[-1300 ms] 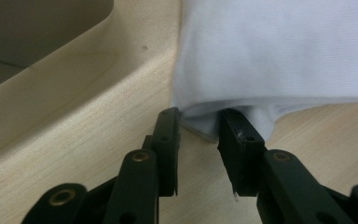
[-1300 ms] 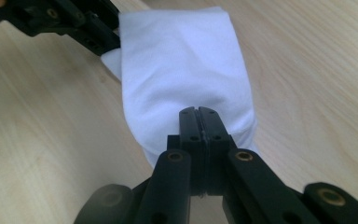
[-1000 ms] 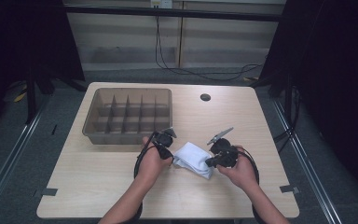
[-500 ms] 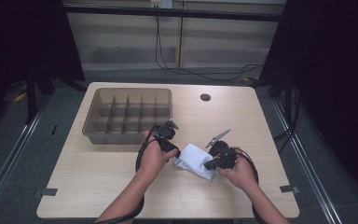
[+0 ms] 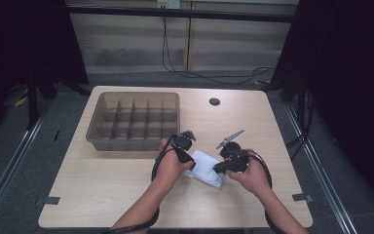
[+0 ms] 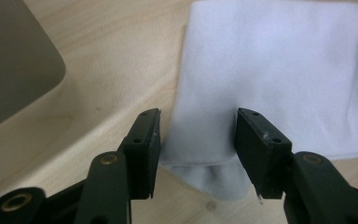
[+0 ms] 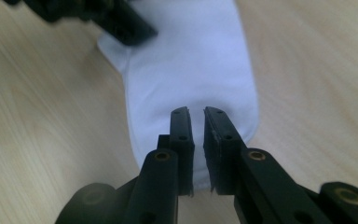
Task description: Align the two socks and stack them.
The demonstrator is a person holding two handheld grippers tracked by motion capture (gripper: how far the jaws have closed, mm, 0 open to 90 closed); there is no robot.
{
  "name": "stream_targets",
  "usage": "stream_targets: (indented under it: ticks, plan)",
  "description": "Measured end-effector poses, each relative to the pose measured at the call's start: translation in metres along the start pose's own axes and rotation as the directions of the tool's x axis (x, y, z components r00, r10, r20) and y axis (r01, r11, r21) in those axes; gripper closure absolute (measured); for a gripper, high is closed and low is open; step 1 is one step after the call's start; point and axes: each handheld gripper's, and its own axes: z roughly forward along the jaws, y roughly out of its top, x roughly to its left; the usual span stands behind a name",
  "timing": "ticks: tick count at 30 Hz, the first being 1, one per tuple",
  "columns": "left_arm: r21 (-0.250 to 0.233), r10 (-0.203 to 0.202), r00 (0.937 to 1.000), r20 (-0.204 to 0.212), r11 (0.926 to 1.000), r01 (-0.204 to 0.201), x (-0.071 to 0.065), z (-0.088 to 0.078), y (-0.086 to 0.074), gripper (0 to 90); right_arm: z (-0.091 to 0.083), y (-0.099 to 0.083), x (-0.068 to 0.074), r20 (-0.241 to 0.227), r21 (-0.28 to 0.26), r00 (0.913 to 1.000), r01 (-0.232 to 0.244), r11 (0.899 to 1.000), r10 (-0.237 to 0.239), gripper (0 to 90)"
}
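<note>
A folded white cloth (image 5: 205,168) lies flat on the wooden table between both hands. My left gripper (image 5: 189,157) hangs over the cloth's left end. In the left gripper view my left gripper (image 6: 198,126) is open, its jaws astride the cloth's (image 6: 279,70) narrow end without pressing it; they have just been opening. My right gripper (image 5: 220,168) is at the cloth's right end. In the right gripper view my right gripper (image 7: 196,116) shows a narrow gap over the cloth (image 7: 191,70), with nothing pinched; its jaws have just been opening.
A brown divided tray (image 5: 102,139) stands on the table behind and left of the hands, and its corner (image 6: 9,60) shows in the left gripper view. A small dark disc (image 5: 215,102) sits near the far edge. The left gripper (image 7: 102,14) shows at the top of the right gripper view.
The left hand has shifted a little to the right and let go of the cloth's end, which now lies flatter. The right hand has kept its place.
</note>
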Motion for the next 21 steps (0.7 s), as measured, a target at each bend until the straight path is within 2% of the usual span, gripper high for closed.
stream_targets:
  ticks: [2,4,9,11,13,17,21]
  plan:
    - [0.005,-0.012,0.9999,-0.001,0.9999,0.012,0.001,0.001,-0.003,50.5,-0.004,0.004,0.0,0.007,-0.023,1.0,-0.004,1.0,0.004,82.1]
    - [0.001,-0.007,1.0,-0.002,1.0,0.007,0.002,0.001,-0.007,50.8,-0.001,0.008,0.002,-0.001,-0.027,1.0,-0.005,1.0,0.005,82.1]
    - [0.015,-0.017,0.9996,-0.02,0.9997,0.018,0.011,-0.006,-0.017,51.6,0.025,0.008,0.009,-0.002,0.022,0.9998,0.02,1.0,-0.02,82.0]
    - [0.021,-0.017,0.9996,-0.023,0.9996,0.018,0.016,-0.009,-0.022,51.9,0.035,0.008,0.013,-0.026,0.013,0.9994,0.024,1.0,-0.024,82.1]
    - [0.022,-0.028,0.9992,-0.03,0.9994,0.029,0.02,-0.012,-0.025,52.0,0.039,0.012,0.018,-0.028,0.002,0.9992,0.03,1.0,-0.03,82.2]
    - [-0.01,-0.064,0.9976,-0.026,0.9979,0.064,0.03,-0.023,-0.029,52.3,0.044,0.021,0.028,-0.016,0.014,0.9974,0.07,0.997,-0.07,81.9]
    - [-0.013,-0.075,0.9967,-0.029,0.9971,0.075,0.039,-0.029,-0.03,53.1,0.047,0.025,0.032,-0.019,0.007,0.997,0.075,0.997,-0.075,81.9]
